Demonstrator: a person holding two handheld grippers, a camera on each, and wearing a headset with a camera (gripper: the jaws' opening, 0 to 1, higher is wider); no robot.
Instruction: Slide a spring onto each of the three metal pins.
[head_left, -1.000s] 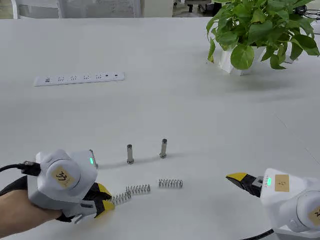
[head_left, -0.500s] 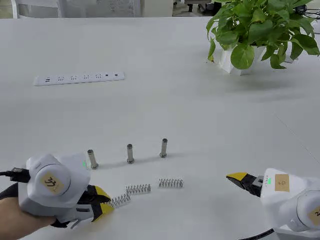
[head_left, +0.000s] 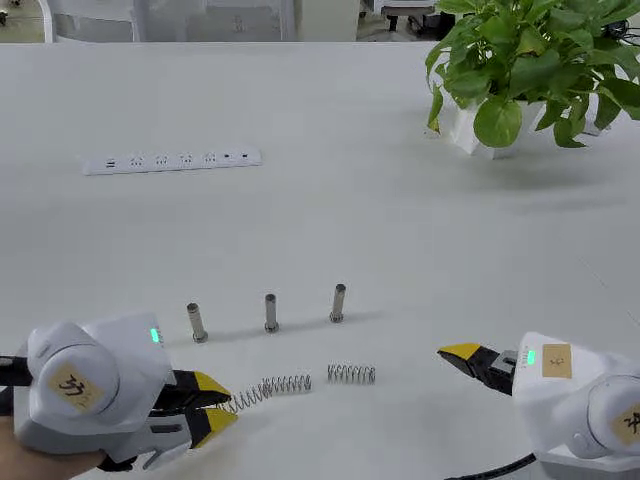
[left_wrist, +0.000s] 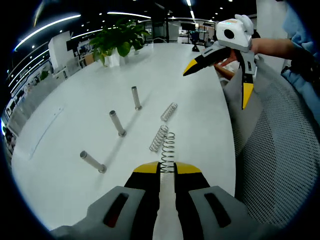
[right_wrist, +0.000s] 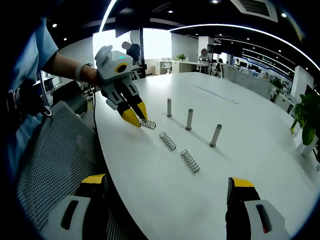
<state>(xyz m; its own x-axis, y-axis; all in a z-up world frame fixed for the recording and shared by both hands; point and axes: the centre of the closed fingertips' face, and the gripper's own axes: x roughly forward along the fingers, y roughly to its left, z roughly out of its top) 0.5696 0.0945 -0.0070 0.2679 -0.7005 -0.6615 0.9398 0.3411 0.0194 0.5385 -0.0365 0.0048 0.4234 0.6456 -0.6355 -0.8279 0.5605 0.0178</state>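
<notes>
Left gripper (head_left: 224, 403) was clamped tight on one end of a spring (left_wrist: 168, 146) at the near edge of the table (head_left: 330, 220). A second spring (head_left: 287, 384) and third spring (head_left: 351, 373) lay alongside, before three upright pins (head_left: 271, 312). Right gripper (right_wrist: 168, 184) stood wide open, empty, well apart.

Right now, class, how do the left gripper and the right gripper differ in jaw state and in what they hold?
The left gripper has its jaws shut on the end of a spring; the right gripper has its jaws spread wide and holds nothing. The left gripper is in contact with the work; the right gripper stands apart from the nearest spring, touching none. Both have yellow-tipped jaws and white bodies.
</notes>
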